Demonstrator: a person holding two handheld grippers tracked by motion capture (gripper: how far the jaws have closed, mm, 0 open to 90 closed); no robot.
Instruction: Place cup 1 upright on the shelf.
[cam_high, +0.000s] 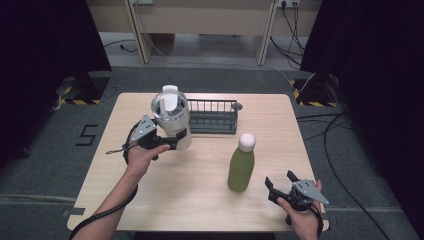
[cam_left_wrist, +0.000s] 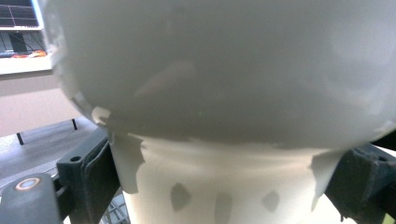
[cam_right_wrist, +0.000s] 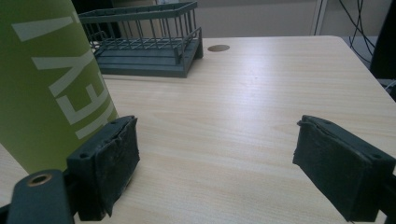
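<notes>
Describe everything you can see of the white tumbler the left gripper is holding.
The white tumbler is a glossy insulated cup, wide on top and narrowing to a slimmer base, with a clear lid and a raised white flap. It is upright in front of the dark wire rack. The left gripper clamps its narrow lower part, one jaw at each side.

White tumbler (cam_high: 171, 117) upright, lidded

Both forearms bare, no sleeves. Left gripper (cam_high: 172, 141): black body, grey three-cornered plate on top w/ small screws, black cable trailing along the arm. Right gripper (cam_high: 281, 181): same build, black strap at wrist. Pads (cam_right_wrist: 112, 158) black, worn, rough-edged; brass-ringed hole at jaw base, screw holes in the backs.
</notes>
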